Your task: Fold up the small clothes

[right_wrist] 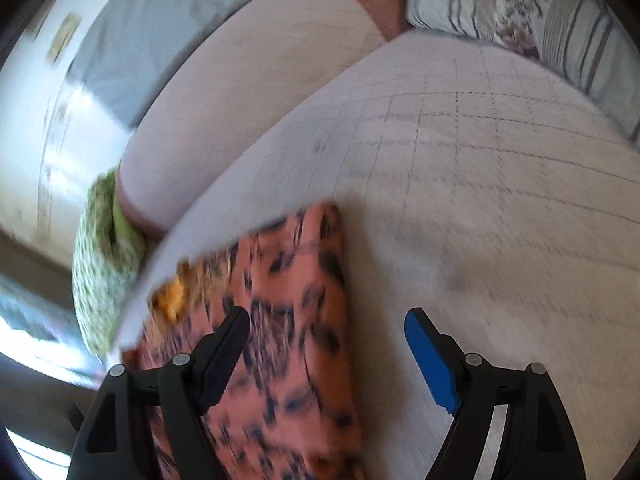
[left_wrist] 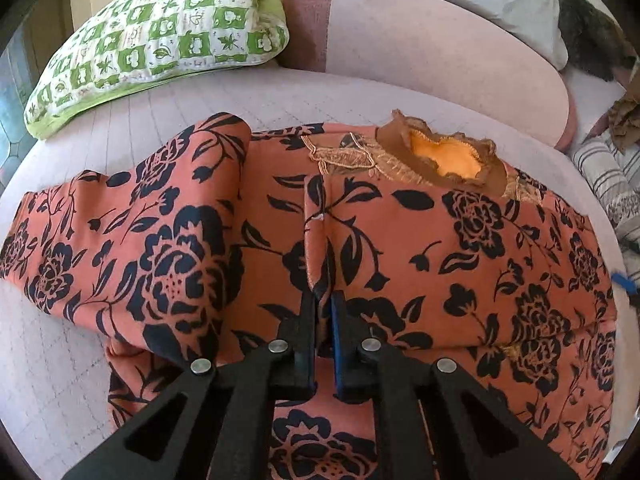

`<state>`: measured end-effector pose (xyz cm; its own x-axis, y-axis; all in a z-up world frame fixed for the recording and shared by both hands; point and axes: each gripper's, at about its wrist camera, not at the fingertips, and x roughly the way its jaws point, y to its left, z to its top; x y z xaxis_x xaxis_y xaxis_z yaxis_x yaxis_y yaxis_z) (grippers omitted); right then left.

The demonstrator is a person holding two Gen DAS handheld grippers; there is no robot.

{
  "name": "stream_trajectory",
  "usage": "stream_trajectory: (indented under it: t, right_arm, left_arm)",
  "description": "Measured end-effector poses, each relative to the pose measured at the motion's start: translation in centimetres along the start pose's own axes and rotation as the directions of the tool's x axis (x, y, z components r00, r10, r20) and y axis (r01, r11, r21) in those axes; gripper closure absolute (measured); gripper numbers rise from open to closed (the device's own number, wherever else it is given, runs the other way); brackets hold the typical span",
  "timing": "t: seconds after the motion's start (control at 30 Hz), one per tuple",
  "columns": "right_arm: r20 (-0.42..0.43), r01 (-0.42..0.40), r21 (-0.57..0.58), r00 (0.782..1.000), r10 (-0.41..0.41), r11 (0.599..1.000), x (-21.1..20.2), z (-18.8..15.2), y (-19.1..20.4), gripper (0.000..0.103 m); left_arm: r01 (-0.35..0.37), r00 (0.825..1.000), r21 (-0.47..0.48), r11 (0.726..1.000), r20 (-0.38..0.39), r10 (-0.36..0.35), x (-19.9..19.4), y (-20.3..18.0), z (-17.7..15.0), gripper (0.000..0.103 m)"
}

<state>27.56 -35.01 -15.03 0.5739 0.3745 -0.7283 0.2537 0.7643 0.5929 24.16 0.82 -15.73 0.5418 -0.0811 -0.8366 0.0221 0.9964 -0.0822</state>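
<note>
- The orange top with the dark blue flower print (left_wrist: 460,240) is spread out on the pale grid-stitched mattress cover of a bed (left_wrist: 200,96), neckline facing away from the left camera.
- At the collar there's tan lace trim (left_wrist: 352,156), and a bright yellow-orange lining (left_wrist: 444,156) shows through the neck opening.
- One sleeve (left_wrist: 132,224) is already flipped in over the body on the left side of that view, so that part sits in layers.
- The left claw (left_wrist: 323,300) is clenched tight on a raised pleat of the fabric, right in the middle of the top. The cloth bunches up into a ridge between the two black fingers (left_wrist: 304,320).
- The right claw (right_wrist: 326,320) is spread wide with nothing in it. Its black finger (right_wrist: 228,344) hangs over the edge of the top (right_wrist: 280,340), and the blue-padded one (right_wrist: 428,360) is over bare mattress cover (right_wrist: 480,200).
- That right view is pretty smeared, so I can't tell if the black finger is actually touching the fabric.
- A green-and-white patterned pillow (left_wrist: 160,40) sits at the far left, well clear of the top.
- A pink bolster (left_wrist: 420,40) runs along the back, and a striped pillow (left_wrist: 608,176) is off at the right.
</note>
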Motion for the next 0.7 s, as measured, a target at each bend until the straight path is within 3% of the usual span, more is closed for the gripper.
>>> stream_trajectory:
  t: [0.13,0.17,0.2,0.23,0.3,0.33,0.37,0.4,0.43,0.47,0.53,0.57,0.63,0.67,0.7]
  right_arm:
    - [-0.086,0.02,-0.006,0.996,-0.021,1.0,4.3,2.3,0.3,0.021]
    - [-0.082,0.028,-0.042,0.996,-0.031,0.999,4.6,2.6,1.0,0.03]
    - [-0.092,0.024,-0.069,0.995,-0.03,0.997,4.9,2.9,1.6,0.082]
    - [-0.112,0.038,-0.103,0.992,-0.049,0.994,5.0,3.0,2.5,0.093]
    - [-0.045,0.099,-0.201,0.993,-0.11,0.975,3.9,3.0,4.4,0.092]
    - [0.028,0.166,-0.263,0.986,-0.164,0.951,3.0,2.7,5.5,0.093]
    - [0.103,0.267,-0.321,0.964,-0.247,0.909,2.8,2.3,6.2,0.093]
    - [0.106,0.326,-0.351,0.945,-0.308,0.878,3.7,2.0,6.0,0.093]
    - [-0.006,0.319,-0.354,0.939,-0.343,0.879,5.7,1.6,4.6,0.093]
    - [-0.03,0.293,-0.323,0.947,-0.319,0.9,5.9,1.5,3.8,0.091]
    - [0.031,0.222,-0.203,0.975,-0.22,0.954,3.0,1.4,2.4,0.09]
    - [0.038,0.172,-0.158,0.985,-0.168,0.972,1.9,1.3,2.0,0.083]
    - [0.031,0.07,-0.081,0.997,-0.068,0.994,-0.1,0.3,1.5,0.037]
    - [0.019,0.04,-0.056,0.999,-0.039,0.998,-0.8,-0.6,1.4,0.008]
    - [0.004,0.023,-0.047,1.0,-0.023,0.999,-1.2,-1.7,1.3,0.007]
  left_arm:
    - [-0.002,1.0,-0.001,1.0,0.0,0.002,0.2,0.2,-0.2,0.096]
    - [0.002,1.0,-0.004,1.0,0.0,-0.002,0.2,0.3,-0.2,0.095]
    - [0.004,1.0,-0.002,1.0,0.001,-0.004,0.1,0.3,0.0,0.095]
    - [0.006,1.0,0.002,1.0,0.003,-0.006,0.0,0.4,0.1,0.095]
    - [0.009,1.0,0.01,1.0,0.009,-0.009,0.0,0.5,0.1,0.095]
    - [0.01,1.0,0.009,1.0,0.013,-0.01,0.0,0.7,-0.1,0.095]
    - [0.008,1.0,0.009,1.0,0.015,-0.008,-0.1,0.6,-0.3,0.095]
    - [0.001,1.0,0.012,1.0,0.018,-0.002,0.0,0.5,-0.4,0.095]
    - [-0.005,1.0,0.019,1.0,0.021,0.005,-0.1,0.4,-0.4,0.095]
    - [-0.01,1.0,0.026,1.0,0.023,0.01,-0.2,0.3,-0.4,0.095]
    - [-0.009,1.0,0.036,0.999,0.022,0.008,-0.3,0.2,-0.4,0.094]
    - [-0.005,1.0,0.037,0.999,0.019,0.005,-0.3,0.3,-0.4,0.094]
    - [-0.009,1.0,0.037,0.999,0.022,0.008,-0.3,0.2,-0.5,0.094]
    - [-0.013,1.0,0.042,0.999,0.023,0.012,-0.3,0.1,-0.5,0.094]
    - [-0.015,1.0,0.045,0.999,0.024,0.014,-0.3,0.0,-0.5,0.094]
